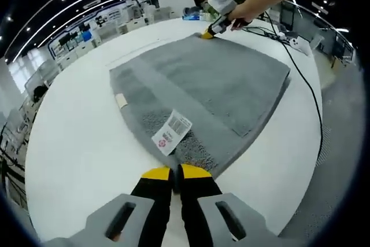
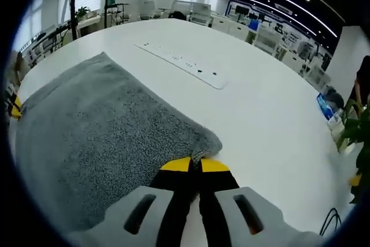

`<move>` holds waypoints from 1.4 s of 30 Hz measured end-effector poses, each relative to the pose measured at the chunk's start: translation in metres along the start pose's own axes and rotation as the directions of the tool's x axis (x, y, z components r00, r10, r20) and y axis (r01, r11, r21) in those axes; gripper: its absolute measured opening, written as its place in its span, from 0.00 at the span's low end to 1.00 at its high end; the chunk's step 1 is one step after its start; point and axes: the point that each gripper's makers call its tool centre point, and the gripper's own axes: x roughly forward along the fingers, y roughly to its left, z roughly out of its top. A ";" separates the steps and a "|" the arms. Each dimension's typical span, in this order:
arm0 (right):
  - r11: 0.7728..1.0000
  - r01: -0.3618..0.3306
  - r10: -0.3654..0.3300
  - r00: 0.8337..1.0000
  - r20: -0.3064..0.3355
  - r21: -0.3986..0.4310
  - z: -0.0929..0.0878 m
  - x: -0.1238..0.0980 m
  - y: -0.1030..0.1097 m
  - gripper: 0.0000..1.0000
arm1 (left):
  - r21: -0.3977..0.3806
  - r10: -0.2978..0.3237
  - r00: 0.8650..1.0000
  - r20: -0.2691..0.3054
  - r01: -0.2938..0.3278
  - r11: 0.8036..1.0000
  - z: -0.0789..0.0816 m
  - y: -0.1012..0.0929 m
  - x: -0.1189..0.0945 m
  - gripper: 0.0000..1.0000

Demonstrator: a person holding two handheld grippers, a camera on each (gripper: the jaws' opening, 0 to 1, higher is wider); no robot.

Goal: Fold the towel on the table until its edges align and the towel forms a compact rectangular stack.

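Grey terry-cloth towel [image 1: 202,85] lies spread flat on round white table [image 1: 81,143], already folded over once w/ a doubled layer on top. White printed label [image 1: 171,132] and small cream tag [image 1: 121,100] sit on its near edge in left gripper view.

Left gripper [image 1: 176,172], black w/ yellow tips: jaws pressed together, pinching the towel's near corner right at the table surface.

Right gripper [image 2: 199,165], same black/yellow build: jaws closed tight on another towel corner, fabric bunched up just above the tips. In left gripper view it shows at the far corner of the towel [image 1: 209,32], held by a person's bare hand [image 1: 240,13].

Long white power strip [image 2: 182,63] lies on the table beyond the towel, apart from it. Black cable [image 1: 306,85] trails across the table's right side.
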 end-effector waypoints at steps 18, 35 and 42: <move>0.998 -0.008 0.005 0.999 0.054 0.064 -0.003 0.013 -0.014 0.01 | 0.243 0.030 0.999 -0.016 -0.025 0.970 0.034 -0.024 -0.010 0.31; 0.994 -0.019 0.015 0.999 0.046 0.109 -0.004 0.012 -0.011 0.02 | 0.528 -0.355 0.930 0.101 0.252 0.811 0.124 -0.170 0.033 0.39; 0.994 -0.014 0.008 0.998 0.057 0.110 -0.004 0.011 -0.009 0.02 | 0.591 -0.470 0.877 0.096 0.330 0.736 0.144 -0.226 0.041 0.24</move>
